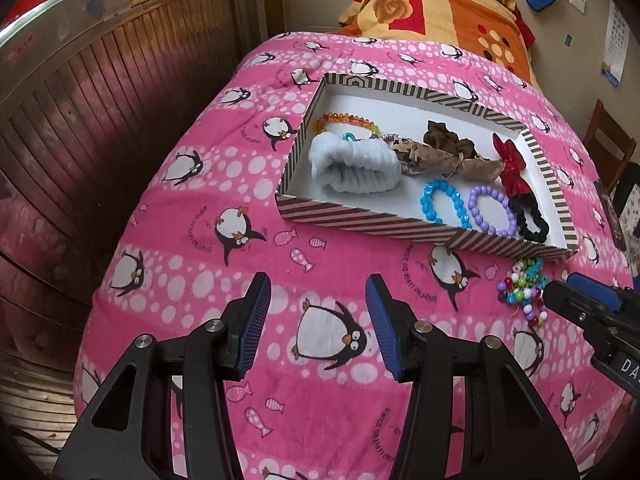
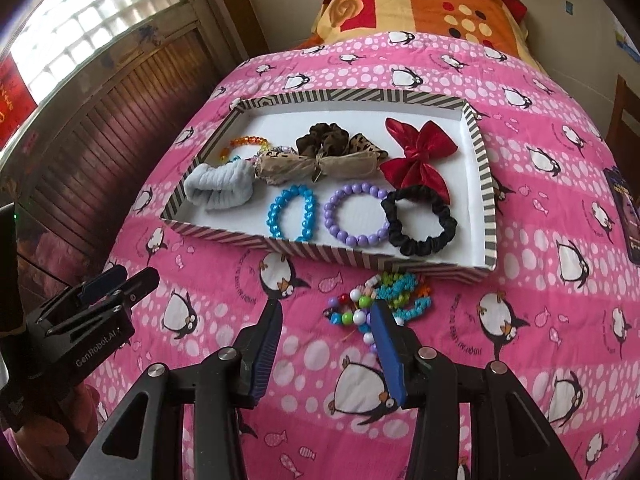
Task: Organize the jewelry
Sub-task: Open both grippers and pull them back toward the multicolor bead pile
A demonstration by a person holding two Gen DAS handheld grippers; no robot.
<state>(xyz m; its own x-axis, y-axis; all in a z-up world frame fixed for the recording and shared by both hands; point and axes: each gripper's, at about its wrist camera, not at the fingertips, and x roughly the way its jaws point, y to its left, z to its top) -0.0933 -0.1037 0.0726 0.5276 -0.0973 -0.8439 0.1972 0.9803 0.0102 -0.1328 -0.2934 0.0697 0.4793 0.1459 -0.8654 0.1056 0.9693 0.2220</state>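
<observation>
Jewelry fills a shallow striped cardboard box (image 2: 489, 200) with a white floor, lying on a pink penguin-print blanket (image 2: 540, 360). Along the box's near wall sit a bright blue beaded bracelet (image 2: 291, 216), a lilac round-bead bracelet (image 2: 356, 216) and a black fabric scrunchie (image 2: 420, 220), the last two touching. Behind them lie a pale blue fluffy band (image 2: 218, 192), a beige gauze bow (image 2: 316, 166), a brown leopard-print scrunchie (image 2: 324, 138), a shiny red bow (image 2: 420, 156) and an orange-and-yellow bead bracelet (image 2: 248, 142). Outside the box, just beside its near wall, a tangle of multicoloured beaded pieces (image 2: 384, 296) rests on the blanket. The right gripper (image 2: 326, 312) hangs above this tangle, fingers spread; whether a fingertip touches the beads is hard to tell. The left gripper (image 1: 318, 286) hovers over bare blanket, fingers also spread, holding nothing.
</observation>
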